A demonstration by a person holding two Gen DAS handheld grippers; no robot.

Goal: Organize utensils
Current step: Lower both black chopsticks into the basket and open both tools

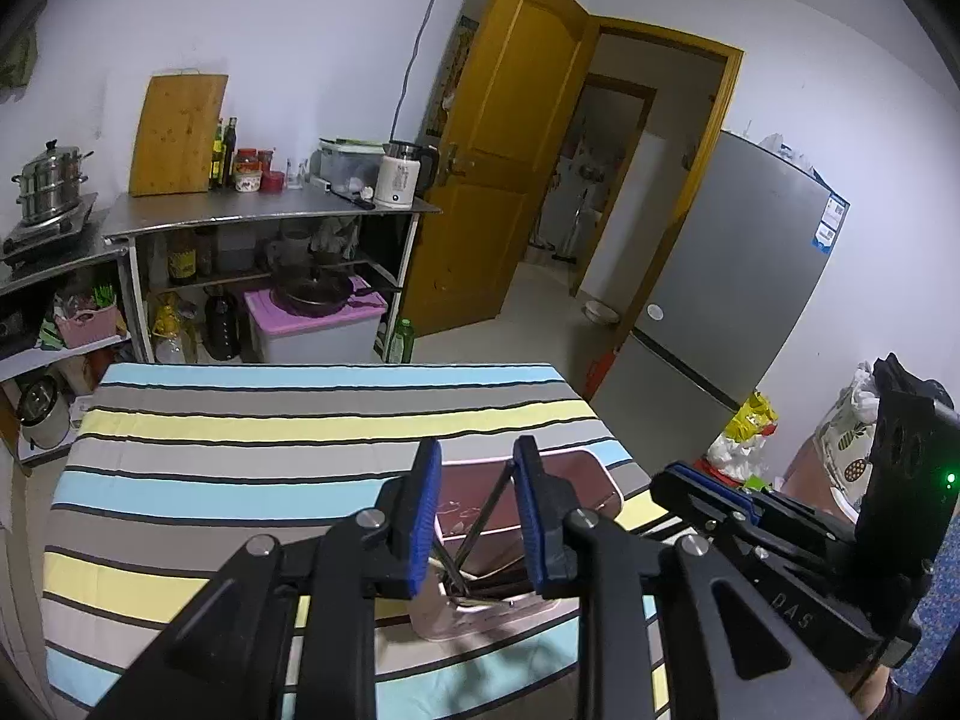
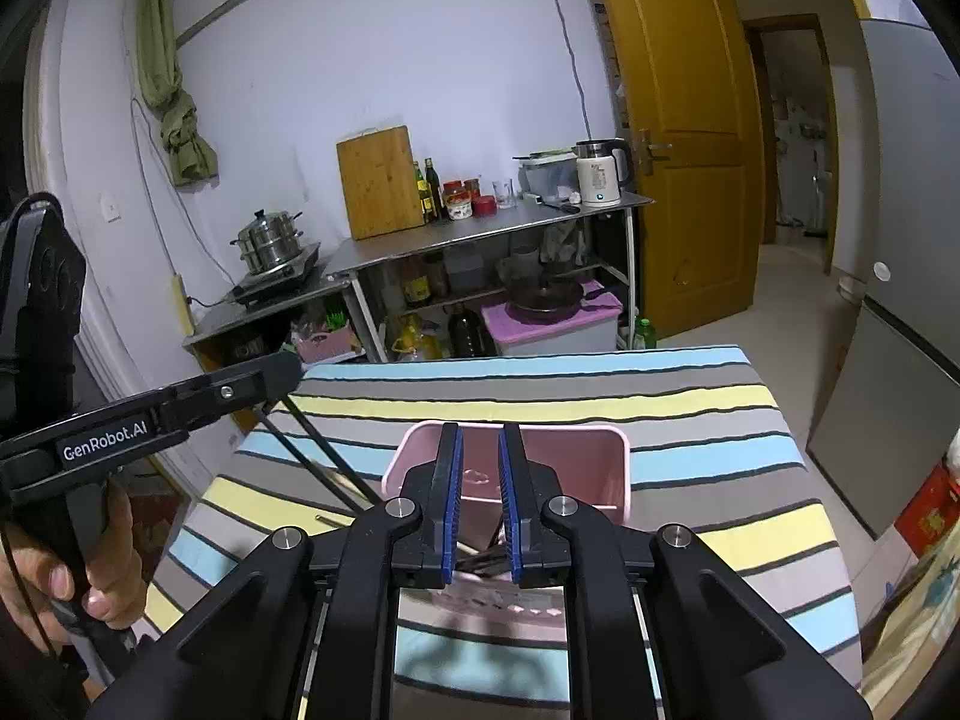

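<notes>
A pink basket (image 1: 611, 483) (image 2: 594, 468) stands on the striped tablecloth (image 1: 240, 420) (image 2: 708, 414), with dark utensils lying in its bottom. A dark chopstick (image 1: 489, 510) leans up out of the basket between the blue pads of my left gripper (image 1: 478, 451); the jaws stand apart and do not press on it. From the right wrist view, thin dark chopsticks (image 2: 327, 453) slant from the basket up to the left gripper's tip (image 2: 288, 369), which a hand (image 2: 90, 576) holds. My right gripper (image 2: 480, 429) hovers over the basket's near side, its pads a little apart with nothing between them. It also shows at the right (image 1: 666, 477).
Beyond the table stands a steel shelf unit (image 1: 270, 213) (image 2: 492, 234) with a cutting board, bottles, a kettle and a steamer pot. A yellow-brown door (image 1: 510, 150) is open behind it. To the right are a grey fridge (image 1: 738, 276) and several bags (image 1: 744, 438) on the floor.
</notes>
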